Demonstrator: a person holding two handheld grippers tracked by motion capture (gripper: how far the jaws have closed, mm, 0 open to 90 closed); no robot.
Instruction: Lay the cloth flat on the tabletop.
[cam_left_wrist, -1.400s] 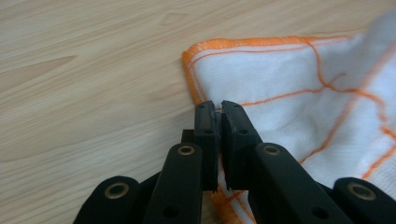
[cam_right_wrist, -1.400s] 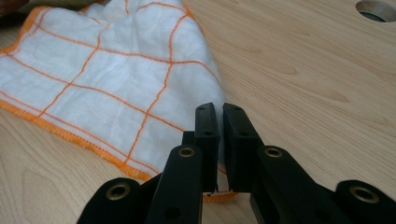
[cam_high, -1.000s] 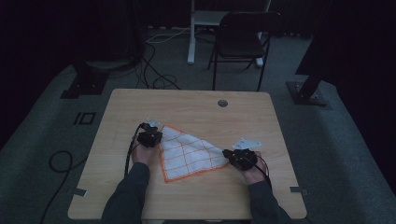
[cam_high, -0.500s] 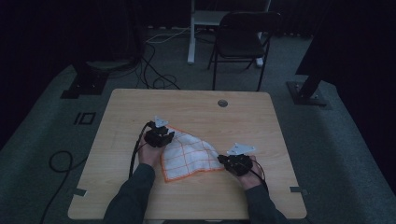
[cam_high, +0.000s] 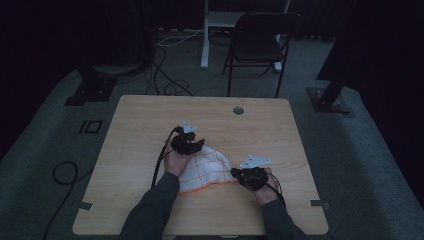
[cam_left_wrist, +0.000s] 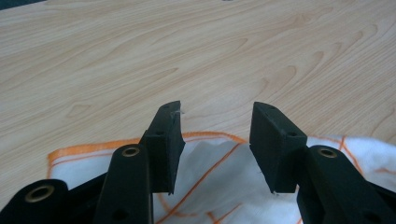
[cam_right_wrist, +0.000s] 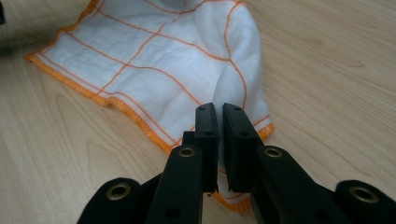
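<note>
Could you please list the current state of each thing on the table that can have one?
Left tool: open, jaws apart over the cloth's edge, gripping nothing.
Right tool: shut on the cloth's corner.
Checked cloth: white with orange lines and hem, bunched, lying on the table, one corner pinched and raised.
Wooden table: bare apart from the cloth and tools.

Both grippers are black, and the left gripper (cam_high: 188, 142) and the right gripper (cam_high: 251, 175) each have a grey three-cornered plate on top. Shiny brass rings sit in their jaws. Black cables trail back over the table (cam_high: 150, 115), beside dark grey sleeves.
</note>
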